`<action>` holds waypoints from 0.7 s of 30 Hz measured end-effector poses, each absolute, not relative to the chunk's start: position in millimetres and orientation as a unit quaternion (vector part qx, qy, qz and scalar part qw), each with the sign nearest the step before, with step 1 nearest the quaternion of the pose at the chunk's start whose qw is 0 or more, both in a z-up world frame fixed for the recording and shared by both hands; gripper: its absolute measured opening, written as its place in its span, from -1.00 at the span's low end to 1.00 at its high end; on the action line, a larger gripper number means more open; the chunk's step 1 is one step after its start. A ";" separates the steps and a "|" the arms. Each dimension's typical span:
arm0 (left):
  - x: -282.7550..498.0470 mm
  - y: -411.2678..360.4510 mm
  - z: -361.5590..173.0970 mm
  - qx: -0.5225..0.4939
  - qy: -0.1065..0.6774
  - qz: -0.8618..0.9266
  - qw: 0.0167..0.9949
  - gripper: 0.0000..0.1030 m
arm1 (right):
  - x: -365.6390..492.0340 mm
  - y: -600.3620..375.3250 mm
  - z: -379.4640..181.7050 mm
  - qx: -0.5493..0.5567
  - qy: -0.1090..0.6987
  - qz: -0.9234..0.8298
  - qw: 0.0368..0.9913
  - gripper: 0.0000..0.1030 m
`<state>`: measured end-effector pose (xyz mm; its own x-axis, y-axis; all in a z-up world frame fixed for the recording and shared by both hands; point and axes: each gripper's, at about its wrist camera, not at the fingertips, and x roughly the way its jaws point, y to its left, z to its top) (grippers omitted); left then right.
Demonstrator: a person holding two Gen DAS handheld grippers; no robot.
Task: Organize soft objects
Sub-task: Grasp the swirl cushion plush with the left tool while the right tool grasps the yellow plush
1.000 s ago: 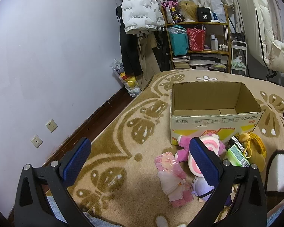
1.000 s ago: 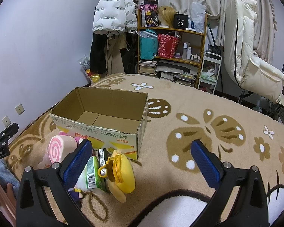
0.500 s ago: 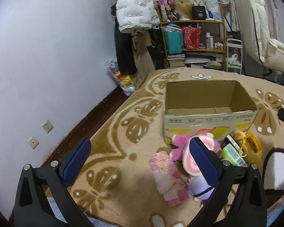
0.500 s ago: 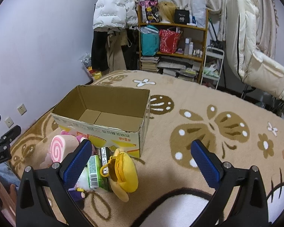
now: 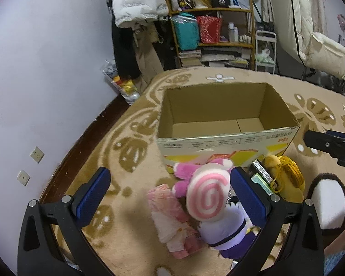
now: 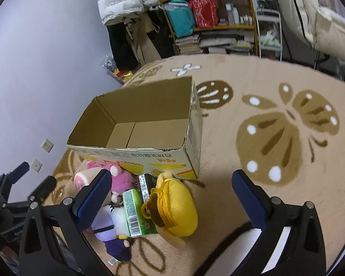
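Left tool (image 5: 170,197), right tool (image 6: 170,197): black angular frames, silver screws, blue ribbed pads (image 5: 92,193).

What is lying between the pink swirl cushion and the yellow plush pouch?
In the right wrist view, a green carton and a darker packet lie between the pink swirl cushion and the yellow plush pouch, with a pink plush beside them.

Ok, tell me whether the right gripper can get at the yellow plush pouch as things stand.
Probably yes: the right gripper is open, the yellow plush pouch lies uncovered between its fingers' line, leaning on the green carton.
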<state>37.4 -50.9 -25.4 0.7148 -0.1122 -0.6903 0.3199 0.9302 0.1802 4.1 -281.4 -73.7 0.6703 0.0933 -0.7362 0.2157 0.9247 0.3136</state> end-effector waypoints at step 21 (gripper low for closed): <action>68.0 -100.0 -77.6 0.176 0.433 -0.160 0.869 0.98 | 39.8 -290.1 -111.5 0.227 0.468 -0.013 0.854 1.00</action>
<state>68.0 -100.0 -77.6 0.5740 -0.1253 -0.8092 0.4307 0.8867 0.1682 39.8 -290.1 -111.5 0.5614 0.1905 -0.8053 0.2342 0.8968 0.3754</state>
